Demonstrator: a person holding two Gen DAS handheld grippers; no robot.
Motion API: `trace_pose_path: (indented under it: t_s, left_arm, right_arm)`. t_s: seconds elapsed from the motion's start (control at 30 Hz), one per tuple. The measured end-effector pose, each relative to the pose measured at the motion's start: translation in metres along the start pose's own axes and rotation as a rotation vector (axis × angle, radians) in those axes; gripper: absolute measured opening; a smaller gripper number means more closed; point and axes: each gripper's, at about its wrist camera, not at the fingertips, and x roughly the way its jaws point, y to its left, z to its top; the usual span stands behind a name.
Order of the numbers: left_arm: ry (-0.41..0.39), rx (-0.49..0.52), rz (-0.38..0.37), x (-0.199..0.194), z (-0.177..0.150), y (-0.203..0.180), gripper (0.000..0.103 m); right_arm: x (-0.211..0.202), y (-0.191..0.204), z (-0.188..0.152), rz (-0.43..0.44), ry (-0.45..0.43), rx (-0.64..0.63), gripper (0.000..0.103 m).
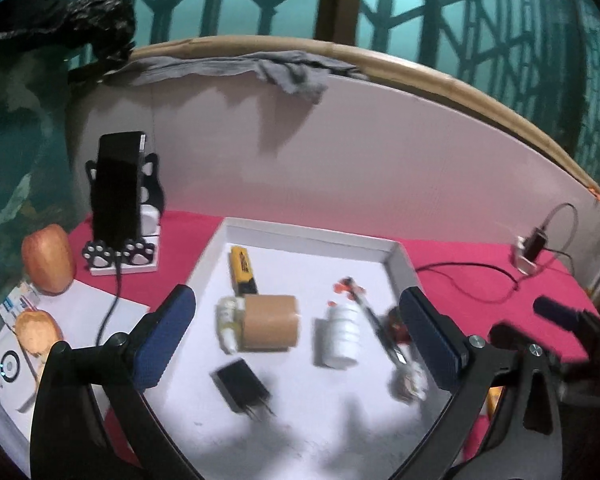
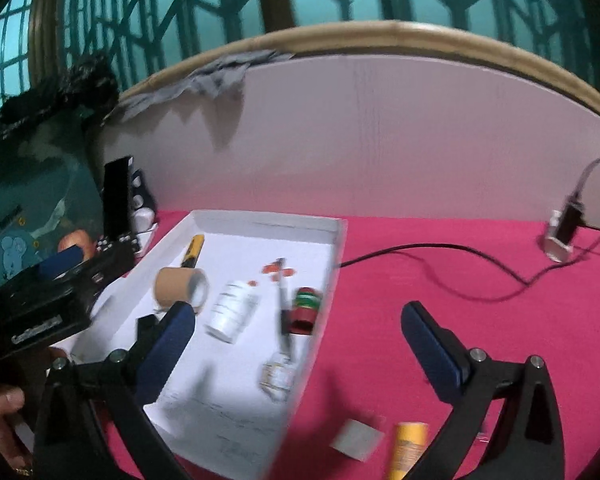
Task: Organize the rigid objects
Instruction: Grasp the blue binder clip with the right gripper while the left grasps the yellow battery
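Observation:
A white tray [image 1: 400,264] [image 2: 342,240] lies on the pink cloth. In it are a brown tape roll [image 1: 270,322] [image 2: 180,290], a white bottle [image 1: 340,334] [image 2: 234,310], a yellow-black lighter [image 1: 242,270] [image 2: 193,250], a black charger plug [image 1: 242,390], a pen [image 1: 374,320] [image 2: 283,304], a small vial [image 1: 410,382] [image 2: 278,376] and a red-green spool [image 2: 306,306]. My left gripper [image 1: 300,334] hovers open above the tray, nothing between its fingers. My right gripper [image 2: 300,348] is open over the tray's right edge. A yellow tube [image 2: 408,446] and a grey square [image 2: 356,438] lie on the cloth outside the tray.
A phone on a paw-print stand [image 1: 118,196] and two apples [image 1: 48,258] sit left of the tray. A black cable [image 2: 440,256] runs to a small device [image 2: 560,236] at the right. A white board [image 1: 340,160] backs the table. A hand [image 2: 0,412] shows at lower left.

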Motion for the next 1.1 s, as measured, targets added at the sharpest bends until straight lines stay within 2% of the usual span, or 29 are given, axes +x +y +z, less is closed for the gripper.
trace_pose_path:
  t_s: [0.13,0.3,0.5,0.57,0.63,0.67,0.77,0.83,0.87,0.9,0.93,1.0,1.1]
  left_arm:
    - [0.012,0.032,-0.079,-0.009,-0.008,-0.022,0.103]
    - [0.038,0.097,-0.16,-0.012,-0.018,-0.055,0.103]
    - [0.101,0.205,-0.21,-0.005,-0.039,-0.089,0.103]
    - [0.125,0.227,-0.215,-0.002,-0.044,-0.098,0.103]
    - [0.139,0.248,-0.22,0.0,-0.049,-0.105,0.103]
    - [0.145,0.262,-0.224,0.0,-0.051,-0.108,0.103]
    - [0.16,0.307,-0.256,-0.003,-0.06,-0.122,0.103]
    - [0.186,0.331,-0.309,-0.006,-0.067,-0.132,0.103]
    - [0.196,0.341,-0.335,-0.008,-0.07,-0.137,0.103]
    - [0.205,0.355,-0.364,-0.011,-0.075,-0.144,0.103]
    - [0.215,0.372,-0.389,-0.013,-0.079,-0.151,0.103]
    - [0.242,0.395,-0.44,-0.014,-0.089,-0.165,0.103]
    - [0.324,0.381,-0.485,-0.005,-0.103,-0.182,0.098]
  right_arm:
    - [-0.02,-0.043,-0.005,-0.053,-0.011,0.081,0.103]
    - [-0.038,-0.095,-0.028,-0.097,0.001,0.207,0.103]
    - [-0.034,-0.102,-0.065,-0.155,0.077,0.131,0.102]
    - [-0.027,-0.109,-0.072,-0.16,0.11,0.152,0.095]
    - [-0.015,-0.116,-0.075,-0.145,0.134,0.196,0.082]
    - [-0.011,-0.117,-0.075,-0.145,0.142,0.202,0.073]
    - [0.005,-0.111,-0.075,-0.137,0.166,0.181,0.058]
    - [0.015,-0.107,-0.076,-0.121,0.181,0.173,0.057]
    - [0.02,-0.105,-0.077,-0.121,0.192,0.164,0.049]
    - [0.027,-0.103,-0.079,-0.13,0.214,0.15,0.035]
    - [0.031,-0.104,-0.082,-0.133,0.227,0.149,0.029]
    - [0.027,-0.109,-0.083,-0.118,0.216,0.163,0.022]
    - [0.014,-0.126,-0.089,-0.128,0.205,0.184,0.022]
